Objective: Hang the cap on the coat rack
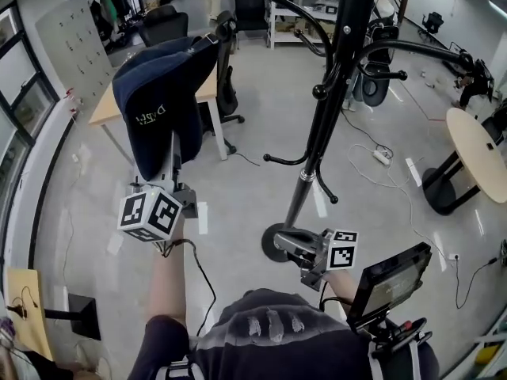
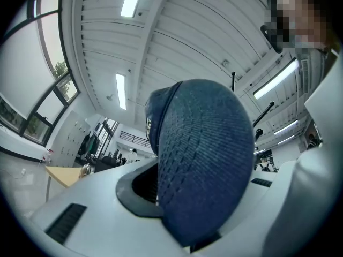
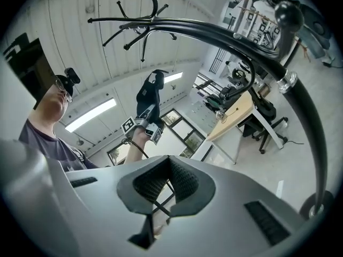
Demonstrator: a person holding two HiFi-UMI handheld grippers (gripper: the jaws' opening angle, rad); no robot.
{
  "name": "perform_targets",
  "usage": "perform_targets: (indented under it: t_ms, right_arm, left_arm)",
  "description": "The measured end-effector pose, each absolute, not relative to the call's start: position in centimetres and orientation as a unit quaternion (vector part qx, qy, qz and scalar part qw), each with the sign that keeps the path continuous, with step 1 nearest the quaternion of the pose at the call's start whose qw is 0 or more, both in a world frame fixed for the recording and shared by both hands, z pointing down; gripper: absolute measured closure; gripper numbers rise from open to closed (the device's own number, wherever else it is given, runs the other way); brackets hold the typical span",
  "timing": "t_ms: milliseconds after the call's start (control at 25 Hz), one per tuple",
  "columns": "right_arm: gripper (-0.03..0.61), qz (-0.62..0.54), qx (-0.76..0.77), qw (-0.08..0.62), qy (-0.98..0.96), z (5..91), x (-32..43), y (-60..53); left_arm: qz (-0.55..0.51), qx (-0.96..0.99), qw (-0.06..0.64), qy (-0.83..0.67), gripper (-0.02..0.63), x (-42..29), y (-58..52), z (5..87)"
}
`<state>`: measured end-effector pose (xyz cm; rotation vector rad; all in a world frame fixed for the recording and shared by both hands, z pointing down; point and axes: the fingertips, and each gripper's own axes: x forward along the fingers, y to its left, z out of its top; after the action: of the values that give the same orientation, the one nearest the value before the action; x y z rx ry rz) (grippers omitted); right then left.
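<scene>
As the left gripper (image 1: 177, 169) pinches the cap (image 1: 158, 93), the coat rack (image 1: 331, 85) stands beside it. The right gripper's (image 1: 291, 248) jaws sit pressed together.

In the head view the coat rack (image 1: 329, 85) runs out past the picture's upper edge, so its top and highest arms are cut off. The cap (image 1: 162, 93) covers the tips of the left gripper (image 1: 176, 165) and much of the wooden desk (image 1: 103, 109) behind it. The pale lettering on the cap is too small to read. At the far right the round table (image 1: 475, 153) is cut by the picture's edge. In the left gripper view the cap fills the middle, hiding the right-hand jaw's gripping face and all of the rack but two thin hooks (image 2: 266, 111). In the right gripper view the rack's base (image 3: 320, 205) is clipped by the lower right rim.
</scene>
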<state>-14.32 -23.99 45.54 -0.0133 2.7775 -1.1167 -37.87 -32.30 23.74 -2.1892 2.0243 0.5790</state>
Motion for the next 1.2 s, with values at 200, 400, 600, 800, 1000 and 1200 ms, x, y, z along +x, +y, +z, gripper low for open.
perform_targets:
  t_ms: [200, 400, 600, 800, 1000, 1200]
  right_arm:
    - [0.574, -0.372, -0.031, 0.079, 0.924, 46.6, -15.4, -24.2]
    - [0.574, -0.377, -0.043, 0.084, 0.921, 46.6, -14.9, -25.1]
    - [0.574, -0.369, -0.033, 0.079, 0.926, 45.1, -13.5, -26.6]
    - [0.574, -0.367, -0.021, 0.076, 0.927, 45.2, -12.5, -27.5]
    - [0.574, -0.372, -0.019, 0.075, 0.925, 45.2, -12.1, -28.4]
    - [0.574, -0.371, -0.015, 0.08, 0.925, 45.1, -12.0, -28.9]
  left_arm:
    - [0.216, -0.733, 0.046, 0.643, 0.497, -38.7, -34.6, 22.3]
    - [0.229, -0.738, 0.052, 0.633, 0.497, -38.2, -36.3, 19.7]
    - [0.247, -0.729, 0.051, 0.637, 0.497, -37.5, -37.7, 17.4]
    - [0.252, -0.723, 0.068, 0.64, 0.497, -36.5, -38.4, 15.5]
    - [0.265, -0.719, 0.08, 0.638, 0.497, -36.6, -38.6, 13.5]
    - [0.26, -0.722, 0.099, 0.633, 0.497, -35.6, -38.5, 12.5]
